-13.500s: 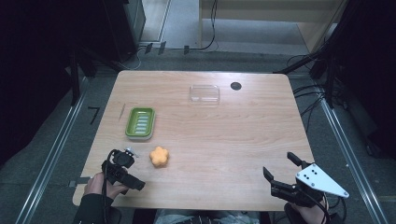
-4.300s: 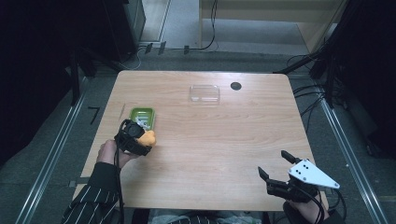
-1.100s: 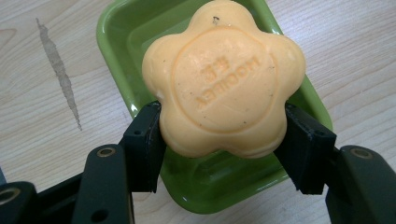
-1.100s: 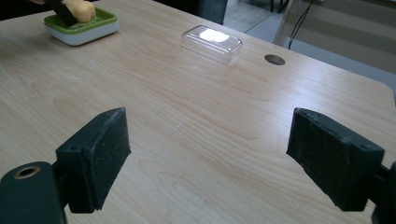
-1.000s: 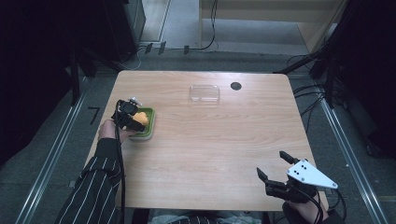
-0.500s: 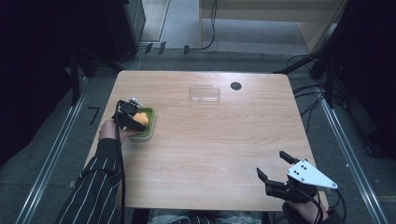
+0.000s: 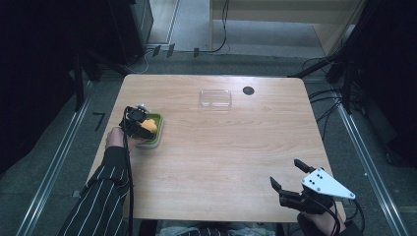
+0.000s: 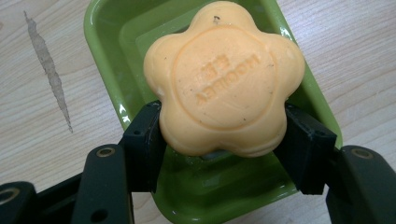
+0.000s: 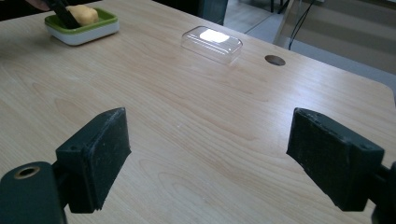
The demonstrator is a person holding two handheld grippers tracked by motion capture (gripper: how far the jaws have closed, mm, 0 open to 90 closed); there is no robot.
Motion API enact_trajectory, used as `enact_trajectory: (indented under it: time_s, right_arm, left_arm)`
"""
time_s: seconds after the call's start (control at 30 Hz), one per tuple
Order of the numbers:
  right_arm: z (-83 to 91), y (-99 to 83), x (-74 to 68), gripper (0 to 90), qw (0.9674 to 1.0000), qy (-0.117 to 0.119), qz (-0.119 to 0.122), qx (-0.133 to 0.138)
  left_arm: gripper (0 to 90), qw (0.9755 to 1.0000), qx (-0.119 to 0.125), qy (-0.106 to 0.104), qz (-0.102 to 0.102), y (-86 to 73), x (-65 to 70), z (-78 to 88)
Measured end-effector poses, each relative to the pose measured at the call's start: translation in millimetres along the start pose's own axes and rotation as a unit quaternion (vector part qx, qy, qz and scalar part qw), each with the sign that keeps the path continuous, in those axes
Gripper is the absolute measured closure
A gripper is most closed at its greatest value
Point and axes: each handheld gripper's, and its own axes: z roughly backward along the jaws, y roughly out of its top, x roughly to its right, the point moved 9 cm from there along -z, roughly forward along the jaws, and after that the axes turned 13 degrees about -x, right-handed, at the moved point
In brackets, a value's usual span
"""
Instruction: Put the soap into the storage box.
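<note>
An orange flower-shaped soap [image 8: 224, 77] is pinched between the black jaws of my left gripper [image 8: 224, 140], just over the hollow of a green soap dish [image 8: 107, 42]. In the high view that left gripper [image 7: 142, 127] sits at the table's left side over the green dish [image 7: 156, 138], with the soap [image 7: 150, 126] in its grip. My right gripper [image 7: 291, 178] rests near the front right edge with its jaws wide apart and nothing between them. In the right gripper view the dish [image 9: 81, 29] and soap [image 9: 84, 14] lie far off at the upper left.
A clear plastic lid [image 7: 215, 98] lies at the back middle of the wooden table [image 7: 236, 147], beside a dark round hole [image 7: 248, 90]. The lid [image 9: 212, 43] and hole [image 9: 274, 59] also appear in the right gripper view. A striped sleeve [image 7: 103, 191] reaches in from the front left.
</note>
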Motion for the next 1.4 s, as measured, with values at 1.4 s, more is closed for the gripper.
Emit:
enact_trajectory:
  time_s: [1.4]
  right_arm:
    - [0.6,-0.2,1.5,13.4,1.0,-0.001,-0.001,0.0]
  left_arm:
    - [20.0,0.9993,-0.002,0.015,0.034,-3.0,-1.3,8.9]
